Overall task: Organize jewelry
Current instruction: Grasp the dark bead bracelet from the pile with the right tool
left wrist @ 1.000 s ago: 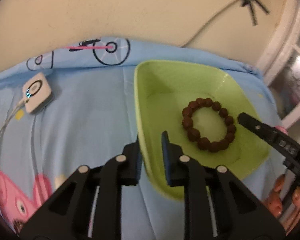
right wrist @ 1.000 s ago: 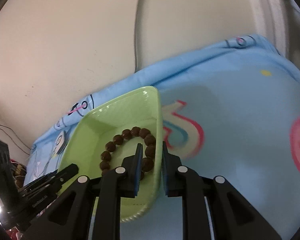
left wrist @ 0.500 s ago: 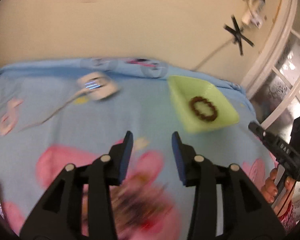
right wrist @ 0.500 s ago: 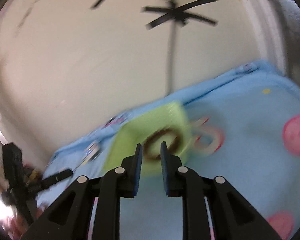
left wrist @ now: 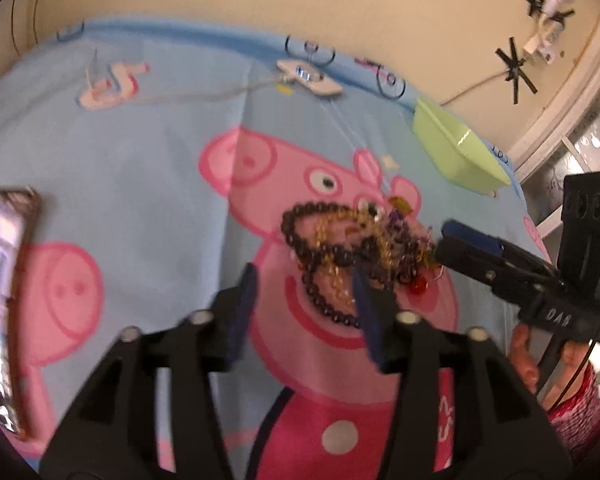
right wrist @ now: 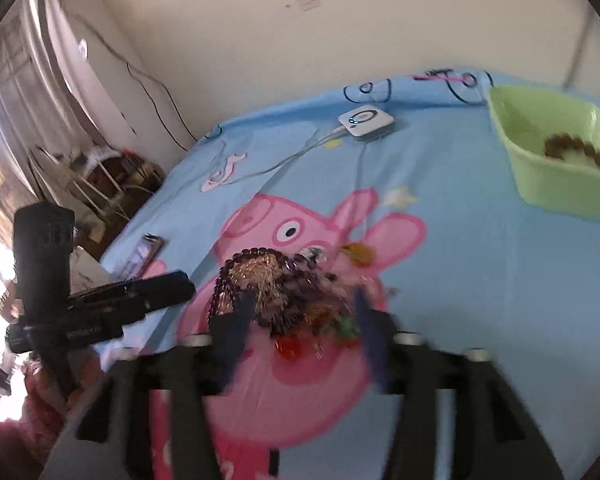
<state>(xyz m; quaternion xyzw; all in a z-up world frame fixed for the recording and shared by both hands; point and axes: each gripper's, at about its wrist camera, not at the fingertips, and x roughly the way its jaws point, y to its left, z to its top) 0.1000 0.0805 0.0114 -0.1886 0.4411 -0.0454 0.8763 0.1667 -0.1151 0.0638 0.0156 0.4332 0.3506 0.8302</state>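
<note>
A tangled pile of jewelry (left wrist: 356,252), dark bead strands and gold chains, lies on the pink cartoon print of the blue bedsheet; it also shows in the right wrist view (right wrist: 284,292). My left gripper (left wrist: 304,280) is open, its jaws just short of the pile's near side. My right gripper (right wrist: 304,308) is open too, jaws wide either side of the pile's near edge; in the left wrist view it comes in from the right (left wrist: 456,240). A green tray (right wrist: 548,168) at the far right holds a brown bead bracelet (right wrist: 576,150).
A white square device (right wrist: 366,120) with cables lies near the wall. A phone (right wrist: 140,256) lies on the sheet at the left; it also shows in the left wrist view (left wrist: 4,292). The wall runs along the far edge of the bed.
Both grippers have pulled back from the green tray, leaving the brown bracelet in it, swung over to the jewelry pile and opened wide.
</note>
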